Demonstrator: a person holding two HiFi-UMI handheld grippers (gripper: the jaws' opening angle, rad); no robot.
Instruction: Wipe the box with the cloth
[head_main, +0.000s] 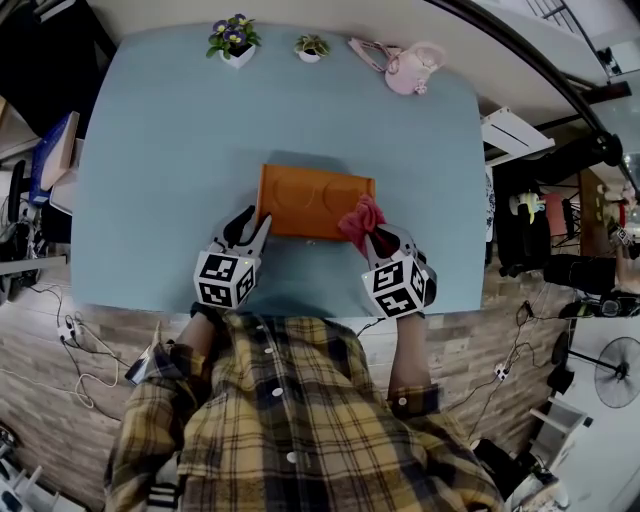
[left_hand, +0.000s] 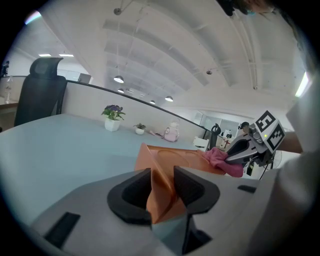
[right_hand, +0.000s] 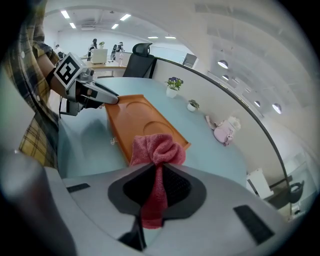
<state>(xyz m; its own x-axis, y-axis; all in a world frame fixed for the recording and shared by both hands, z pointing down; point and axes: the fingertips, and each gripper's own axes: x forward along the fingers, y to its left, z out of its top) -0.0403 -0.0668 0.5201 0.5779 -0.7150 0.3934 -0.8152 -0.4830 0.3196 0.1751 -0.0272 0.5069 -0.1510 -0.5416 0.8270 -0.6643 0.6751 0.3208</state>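
Two hand-held grippers: you hold one in each hand at the near edge of the counter (head_main: 150, 200), and both are clamped on something.
Left hand-held gripper (head_main: 255, 225): its jaws are closed on the near left corner of the box. In the left gripper view the orange edge stands pinched between the two dark pads (left_hand: 192, 187).
Right hand-held gripper (head_main: 380, 238): its jaws are pressed together on the cloth. In the right gripper view a strip of the fabric runs down between the pads and the rest bunches out beyond the tips.
Box (head_main: 315, 200): orange, flat and shallow, it lies near the middle of the counter with a long side towards you. A round hollow shows in its top face.
Cloth (head_main: 361, 220): dark pink and gathered into a bunch, it sits over the near right corner of the box. Whether it presses on the surface there, you cannot tell.
Far edge of the counter: a flower pot (head_main: 234, 40) with purple blooms, a small plant (head_main: 312, 47) beside it and a pink bag (head_main: 410, 68) to the right stand in a row, all well apart from the box.
Your body: a yellow checked shirt (head_main: 300, 420) fills the bottom of the head view.
Behind the counter: a black chair (left_hand: 40, 90) stands at the left of the left gripper view.
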